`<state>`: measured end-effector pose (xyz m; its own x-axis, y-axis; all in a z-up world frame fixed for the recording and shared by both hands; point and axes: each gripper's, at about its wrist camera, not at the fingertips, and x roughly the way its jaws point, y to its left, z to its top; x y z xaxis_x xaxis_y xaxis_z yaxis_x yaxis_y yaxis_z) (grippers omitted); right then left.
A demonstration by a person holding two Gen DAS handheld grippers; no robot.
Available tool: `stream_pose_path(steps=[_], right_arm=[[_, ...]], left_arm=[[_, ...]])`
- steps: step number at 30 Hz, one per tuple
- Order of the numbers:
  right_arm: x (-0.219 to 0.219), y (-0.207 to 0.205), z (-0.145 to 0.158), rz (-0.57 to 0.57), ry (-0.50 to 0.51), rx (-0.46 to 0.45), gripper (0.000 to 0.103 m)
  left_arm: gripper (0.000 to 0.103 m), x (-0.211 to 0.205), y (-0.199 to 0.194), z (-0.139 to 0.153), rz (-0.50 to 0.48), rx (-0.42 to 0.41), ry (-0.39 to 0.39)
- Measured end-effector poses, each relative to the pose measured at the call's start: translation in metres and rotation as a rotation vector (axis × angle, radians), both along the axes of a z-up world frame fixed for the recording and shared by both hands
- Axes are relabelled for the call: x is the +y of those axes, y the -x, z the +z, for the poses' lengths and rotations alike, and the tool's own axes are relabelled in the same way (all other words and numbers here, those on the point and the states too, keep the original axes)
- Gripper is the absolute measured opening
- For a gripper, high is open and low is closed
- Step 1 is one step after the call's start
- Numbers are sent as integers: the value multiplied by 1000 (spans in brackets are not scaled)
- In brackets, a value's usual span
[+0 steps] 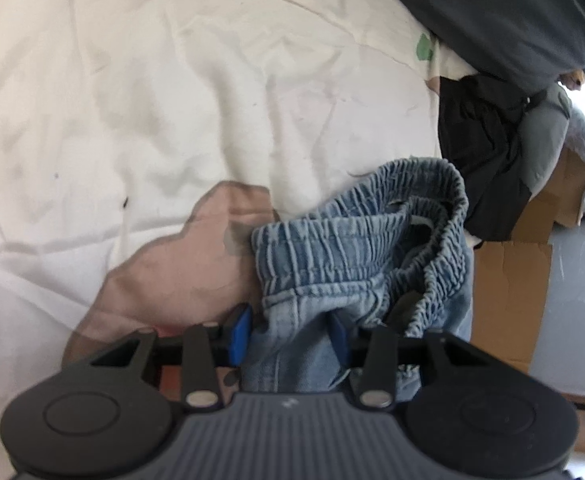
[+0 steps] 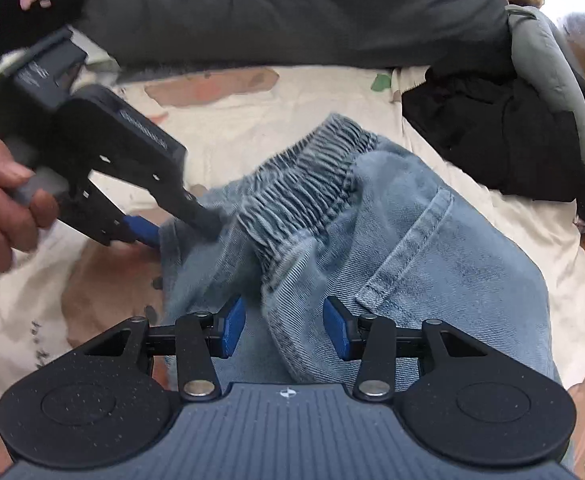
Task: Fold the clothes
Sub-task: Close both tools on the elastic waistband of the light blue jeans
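Observation:
Light blue jeans point(image 2: 432, 248) with an elastic waistband point(image 2: 308, 176) lie bunched on the bed. My left gripper point(image 1: 288, 334) is shut on denim just below the waistband point(image 1: 372, 232), which stands up in front of the camera. In the right wrist view a hand point(image 2: 0, 204) holds the left gripper point(image 2: 172, 220) at the jeans' left edge. My right gripper point(image 2: 284, 332) hovers low over the jeans near a pocket seam point(image 2: 404, 248). It is open, and a folded hem edge lies between its blue pads point(image 2: 234, 332) without touching them.
The white patterned bedsheet point(image 1: 132, 120) spreads to the left. A dark grey duvet point(image 2: 292, 12) lies across the far side. A black garment point(image 2: 492, 140) and a grey cushion point(image 2: 548, 80) sit at the far right, beside cardboard boxes point(image 1: 512, 280).

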<state>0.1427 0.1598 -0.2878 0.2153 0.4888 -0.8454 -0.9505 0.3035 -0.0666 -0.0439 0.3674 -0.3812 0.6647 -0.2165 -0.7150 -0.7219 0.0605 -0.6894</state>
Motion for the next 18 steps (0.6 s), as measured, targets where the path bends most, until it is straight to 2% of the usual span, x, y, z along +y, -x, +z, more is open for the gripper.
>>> stream_pose_path(steps=[2, 5, 7, 8, 9, 10, 12, 18], right_arm=[[1, 1, -6, 28, 23, -28, 50], [6, 6, -15, 78, 70, -82, 49], [9, 11, -22, 126, 106, -138, 48], [11, 13, -25, 150, 124, -166, 42], [12, 14, -26, 168, 138, -183, 29], [13, 14, -26, 181, 149, -185, 26], [13, 11, -20, 181, 149, -180, 11], [7, 10, 20, 166, 109, -177, 10]], left_arm=[[43, -1, -1, -5, 22, -11, 34], [43, -3, -4, -9, 35, -15, 44], [39, -4, -4, -9, 50, -19, 53], [37, -4, -3, -8, 52, -20, 50], [31, -4, -2, -7, 54, -21, 47], [27, -4, -1, -6, 56, -22, 44], [19, -4, 2, -3, 60, -23, 38], [12, -2, 9, 16, 39, -31, -11]])
